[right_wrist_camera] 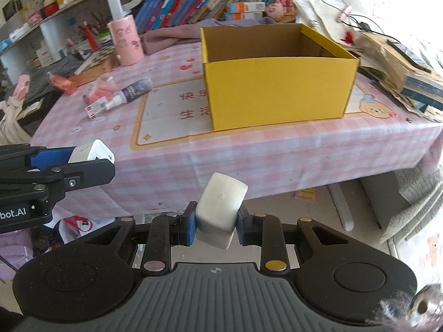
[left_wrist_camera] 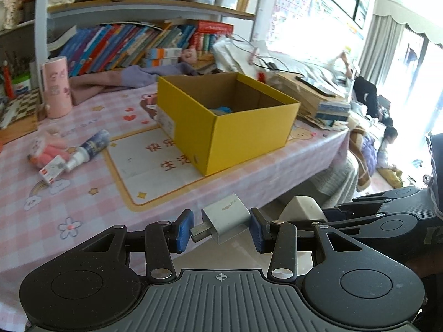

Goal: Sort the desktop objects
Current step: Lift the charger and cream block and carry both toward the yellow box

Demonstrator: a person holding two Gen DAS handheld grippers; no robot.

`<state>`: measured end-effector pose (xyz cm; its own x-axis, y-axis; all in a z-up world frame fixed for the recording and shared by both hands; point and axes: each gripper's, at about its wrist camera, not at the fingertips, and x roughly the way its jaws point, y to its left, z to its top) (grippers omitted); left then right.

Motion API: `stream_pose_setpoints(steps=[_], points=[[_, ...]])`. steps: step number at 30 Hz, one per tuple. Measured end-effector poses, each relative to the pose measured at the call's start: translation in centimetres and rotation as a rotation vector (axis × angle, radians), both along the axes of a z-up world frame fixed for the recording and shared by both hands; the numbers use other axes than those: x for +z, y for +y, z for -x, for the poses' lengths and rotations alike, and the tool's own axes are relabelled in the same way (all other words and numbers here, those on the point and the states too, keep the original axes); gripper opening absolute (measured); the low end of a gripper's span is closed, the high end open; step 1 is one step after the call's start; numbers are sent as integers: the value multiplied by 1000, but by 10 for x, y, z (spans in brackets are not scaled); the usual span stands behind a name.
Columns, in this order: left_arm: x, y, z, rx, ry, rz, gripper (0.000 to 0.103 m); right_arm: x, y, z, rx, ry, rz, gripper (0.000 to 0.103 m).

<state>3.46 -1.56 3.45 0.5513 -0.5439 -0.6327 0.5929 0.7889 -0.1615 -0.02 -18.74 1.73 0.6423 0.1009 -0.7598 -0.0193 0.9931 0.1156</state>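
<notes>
**Two chargers held short of the box**

The left gripper (left_wrist_camera: 220, 231) clamped a grey plug (left_wrist_camera: 225, 221); the right gripper (right_wrist_camera: 215, 228) squeezed a white block (right_wrist_camera: 220, 209). Both hung off the table (right_wrist_camera: 193, 149) edge. Beyond stood the yellow box (right_wrist_camera: 277, 88), with a spray bottle (right_wrist_camera: 130, 92) left of it.

Box (right_wrist_camera: 277, 83) on tabletop (right_wrist_camera: 249, 160); spray bottle (right_wrist_camera: 130, 92) and small carton (right_wrist_camera: 94, 109) lying to its left; cylinder (right_wrist_camera: 126, 41) behind them; books (right_wrist_camera: 193, 2) on shelf beyond.
</notes>
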Motion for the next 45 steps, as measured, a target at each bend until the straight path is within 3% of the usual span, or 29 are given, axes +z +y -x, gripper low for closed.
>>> stream_pose_setpoints(steps=[12,45], points=[[0,-28,-8,-87,-16,-4,42,1,-19,-1,-55,-1,28,26],[-8,-108,-38,-176,0,-43,42,-7,-93,-40,-92,38,1,25]])
